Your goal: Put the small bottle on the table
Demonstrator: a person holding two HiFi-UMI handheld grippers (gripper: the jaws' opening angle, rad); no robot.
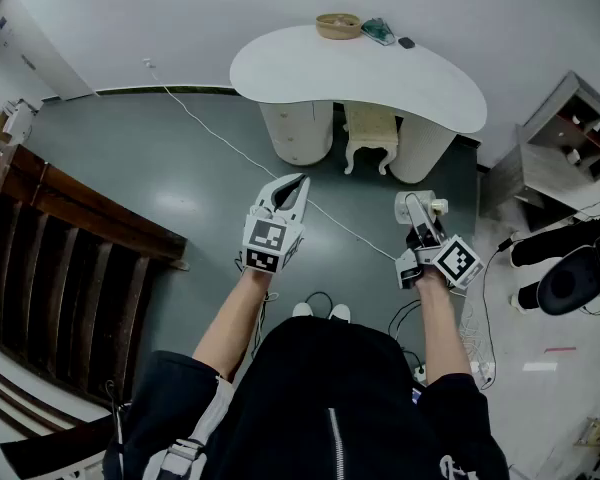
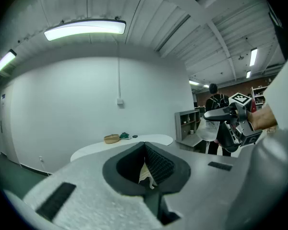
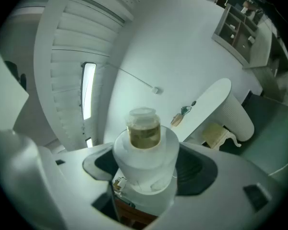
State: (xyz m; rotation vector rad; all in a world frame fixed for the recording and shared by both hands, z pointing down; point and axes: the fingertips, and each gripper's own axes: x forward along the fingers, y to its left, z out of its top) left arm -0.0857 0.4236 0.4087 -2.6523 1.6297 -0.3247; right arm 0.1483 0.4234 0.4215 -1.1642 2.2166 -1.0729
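The small bottle [image 3: 145, 150] is off the worktop [image 1: 380, 76]. It sits between the pads of our right tongs [image 3: 146, 169], which are spread wide and clamped on its broad white body, with the narrower clear top and its amber contents poking out beyond. We judge it light and stiff, likely smooth plastic, so it could slip or twist. The wide body is the right place to hold it, not the neck.

Our left tongs [image 1: 288, 193] are closed and carry nothing we can name. Only a pale scrap shows in the slit between the pads.

The worktop is a white, curved slab well ahead of us, mostly bare. A shallow bowl [image 1: 338, 25] and a green item [image 1: 378, 30] sit at its far edge, and a cream stool [image 1: 370, 133] is tucked beneath. A white cable [image 1: 220, 138] crosses the grey-green floor [image 1: 160, 158].
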